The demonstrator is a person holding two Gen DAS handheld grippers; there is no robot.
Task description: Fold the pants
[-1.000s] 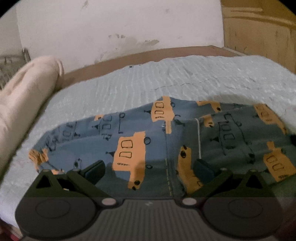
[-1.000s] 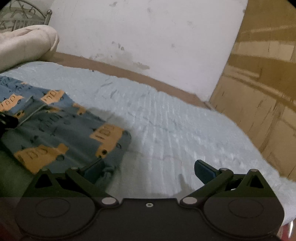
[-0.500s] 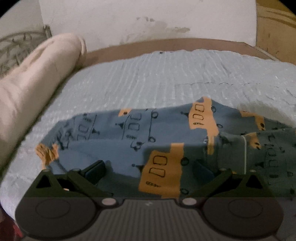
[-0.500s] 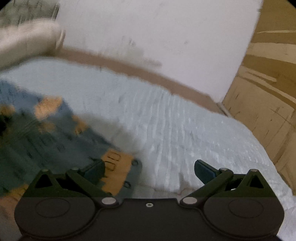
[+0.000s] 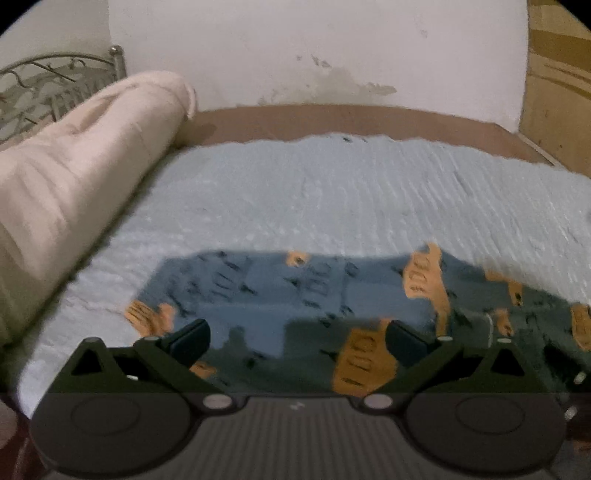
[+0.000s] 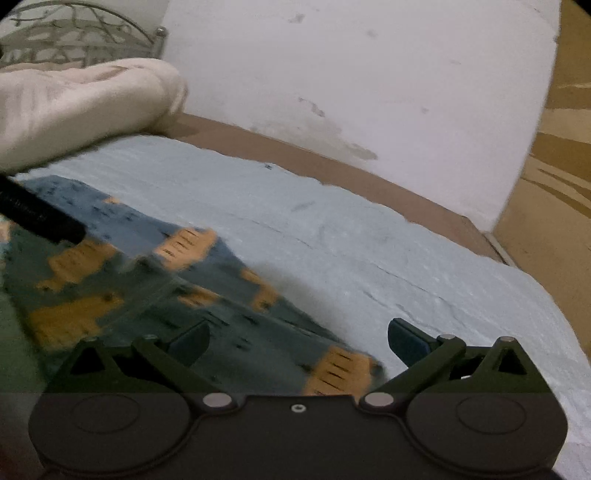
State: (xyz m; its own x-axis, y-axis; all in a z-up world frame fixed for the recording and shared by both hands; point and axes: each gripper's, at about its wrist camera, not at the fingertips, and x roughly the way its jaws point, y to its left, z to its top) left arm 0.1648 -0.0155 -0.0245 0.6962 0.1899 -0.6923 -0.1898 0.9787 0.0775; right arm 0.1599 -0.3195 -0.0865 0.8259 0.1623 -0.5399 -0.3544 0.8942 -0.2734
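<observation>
Blue pants (image 5: pixel 288 291) with orange bus print lie flat on the bed (image 5: pixel 332 199), on its pale blue textured cover, toward the near edge. Both views are motion-blurred, so print detail is soft.

Left gripper (image 5: pixel 297 338): fingers spread wide, nothing between them. It hangs just over the near part of the pants, roughly mid-garment; fabric fills the gap between the tips. Contact with the cloth: cannot tell. A darker, greenish part of the pants runs off to the right of this view.

Right gripper (image 6: pixel 297 338): fingers also spread wide, nothing gripped. Left tip sits over the pants (image 6: pixel 155 280), right tip over bare cover. The pants' right-hand end, with an orange patch, lies just in front of the gripper body, between the fingers. Touching or not: cannot tell.

A dark bar crosses the left edge of the right view above the pants, probably part of the left gripper, too blurred to confirm.

Cream rolled blanket (image 5: pixel 74 177) lies along the left side of the bed, apart from the pants. Metal headboard (image 6: pixel 81 33) behind it. White stained wall (image 5: pixel 314 51) at the far side, wooden panel (image 6: pixel 561 177) on the right.
</observation>
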